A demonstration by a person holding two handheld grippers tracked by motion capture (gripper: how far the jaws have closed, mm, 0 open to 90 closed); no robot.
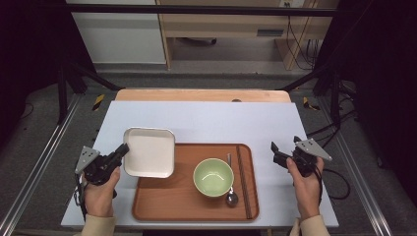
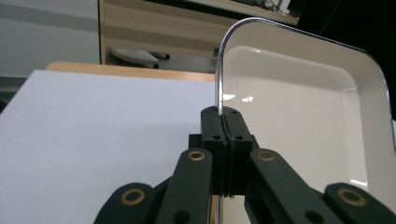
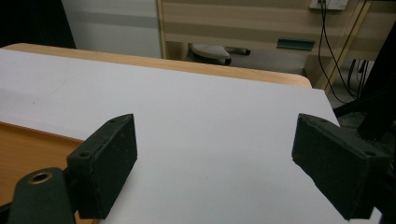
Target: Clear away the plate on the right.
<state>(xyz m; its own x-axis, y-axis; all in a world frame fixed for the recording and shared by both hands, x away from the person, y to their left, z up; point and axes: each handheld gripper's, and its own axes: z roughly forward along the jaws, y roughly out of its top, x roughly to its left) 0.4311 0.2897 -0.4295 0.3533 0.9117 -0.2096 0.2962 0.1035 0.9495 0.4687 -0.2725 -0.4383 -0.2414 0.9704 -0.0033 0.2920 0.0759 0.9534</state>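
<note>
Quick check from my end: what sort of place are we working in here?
Probably a lab or recording station dressed as a meal setting. A white-covered table sits inside a black frame, with cables by wooden furniture behind. On it, a brown tray carries a green bowl and chopsticks.

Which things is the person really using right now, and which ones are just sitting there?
In use:
- left tool, shut on the rim of the white square dish
- brown tray, which the dish partly overlaps

Just sitting there:
- green bowl
- spoon
- chopsticks
- right tool, open over the white table cover
</note>
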